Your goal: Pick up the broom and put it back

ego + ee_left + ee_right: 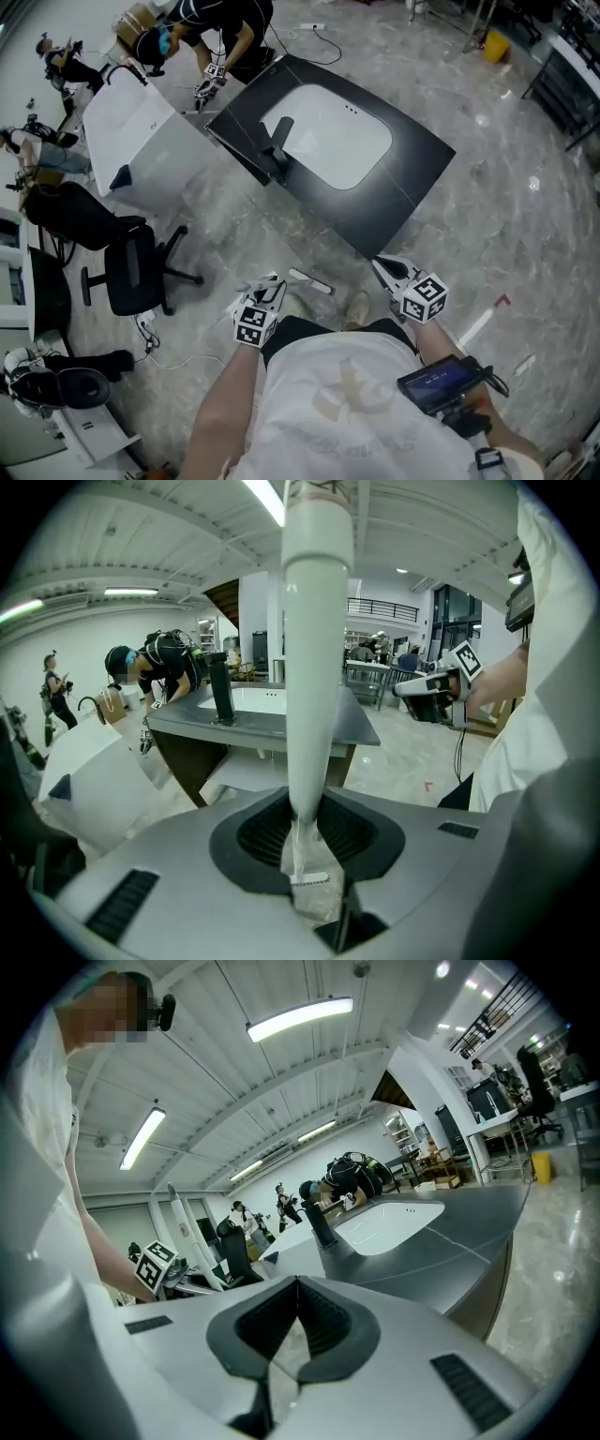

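The broom's white handle (309, 667) rises upright out of my left gripper (305, 836), whose jaws are shut on its thin lower part. In the right gripper view the same handle (180, 1227) stands slanted above the left gripper's marker cube (153, 1265). From the head view my left gripper (270, 286) is held low in front of the person's body, with a short white rod (309, 280) just right of it. My right gripper (382, 267) is a little further right, its jaws closed together with nothing between them (286, 1326). The broom's head is hidden.
A dark grey counter (412, 169) with a white sink (328, 136) and black faucet (278, 141) stands ahead. To the left are a black office chair (131, 267) and a white tub (127, 127). A person (202, 23) bends over beyond the counter.
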Action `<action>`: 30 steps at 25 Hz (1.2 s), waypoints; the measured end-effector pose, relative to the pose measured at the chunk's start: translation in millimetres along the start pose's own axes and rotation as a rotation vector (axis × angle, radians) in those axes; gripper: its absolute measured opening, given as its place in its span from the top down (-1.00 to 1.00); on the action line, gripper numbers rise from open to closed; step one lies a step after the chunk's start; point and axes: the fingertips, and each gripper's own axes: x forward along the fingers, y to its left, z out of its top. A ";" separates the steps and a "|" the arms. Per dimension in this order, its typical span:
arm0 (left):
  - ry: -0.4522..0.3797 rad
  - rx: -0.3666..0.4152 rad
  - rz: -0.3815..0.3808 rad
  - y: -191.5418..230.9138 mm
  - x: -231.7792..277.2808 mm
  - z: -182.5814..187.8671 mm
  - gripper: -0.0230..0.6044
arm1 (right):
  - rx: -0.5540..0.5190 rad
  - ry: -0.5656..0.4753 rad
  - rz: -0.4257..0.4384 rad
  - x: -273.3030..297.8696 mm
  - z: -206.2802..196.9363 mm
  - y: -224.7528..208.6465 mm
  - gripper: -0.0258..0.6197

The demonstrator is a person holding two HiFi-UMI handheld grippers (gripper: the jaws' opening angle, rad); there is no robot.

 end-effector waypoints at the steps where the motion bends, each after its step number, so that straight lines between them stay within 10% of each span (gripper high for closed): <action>1: 0.010 0.007 -0.007 0.3 3.8 -1.3 0.63 | 0.000 0.004 -0.001 -0.4 -1.0 -0.4 0.87; 30: 0.245 0.151 -0.313 26.4 79.9 -62.1 0.63 | 0.077 0.005 -0.283 -21.8 -3.8 -20.5 0.87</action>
